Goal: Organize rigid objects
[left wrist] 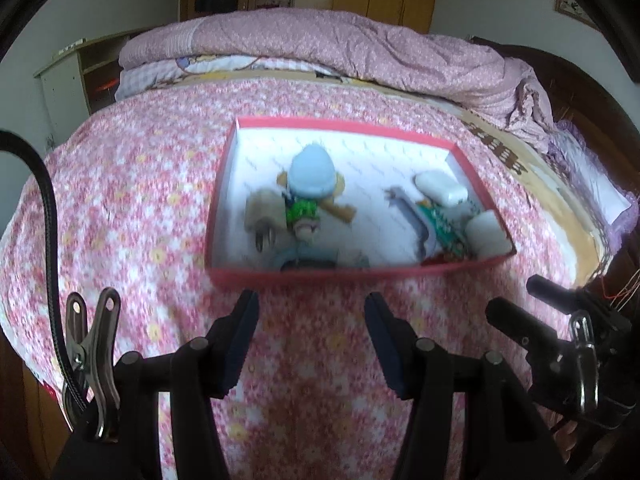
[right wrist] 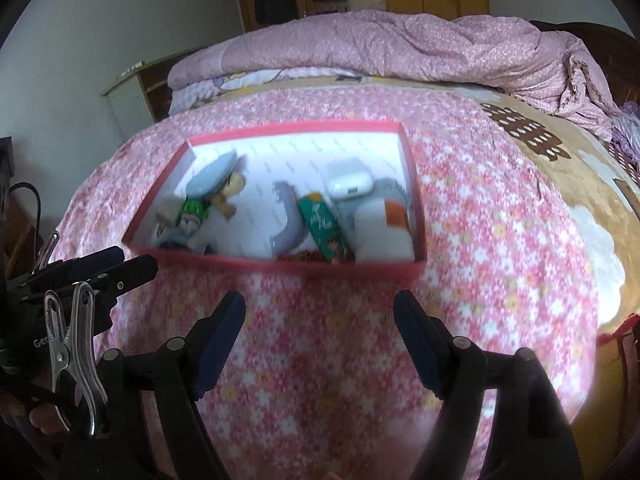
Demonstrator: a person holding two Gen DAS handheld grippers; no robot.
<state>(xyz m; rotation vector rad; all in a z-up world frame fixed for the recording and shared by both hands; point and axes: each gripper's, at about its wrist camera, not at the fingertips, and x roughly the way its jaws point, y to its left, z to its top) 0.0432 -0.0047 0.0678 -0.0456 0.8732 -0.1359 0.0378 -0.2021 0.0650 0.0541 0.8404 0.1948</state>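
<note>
A red box (left wrist: 404, 129) (right wrist: 292, 127) with a white inside lies on the pink flowered bedspread. In it are a figurine with a pale blue cap (left wrist: 311, 178) (right wrist: 211, 184), a beige plug adapter (left wrist: 265, 212), a grey curved piece (right wrist: 290, 222), a green carton (left wrist: 440, 220) (right wrist: 322, 222), a white earbud case (left wrist: 440, 188) (right wrist: 348, 182) and a white block (left wrist: 488, 234) (right wrist: 384, 232). My left gripper (left wrist: 311, 308) is open and empty, just short of the box's near wall. My right gripper (right wrist: 320, 310) is open and empty, also before the near wall. Each gripper shows at the edge of the other's view.
A folded pink quilt (left wrist: 340, 48) (right wrist: 400, 44) lies along the far side of the bed. A brown patterned sheet (right wrist: 532, 136) shows at the right. A small shelf unit (left wrist: 76, 76) stands at the far left, wooden wardrobes behind.
</note>
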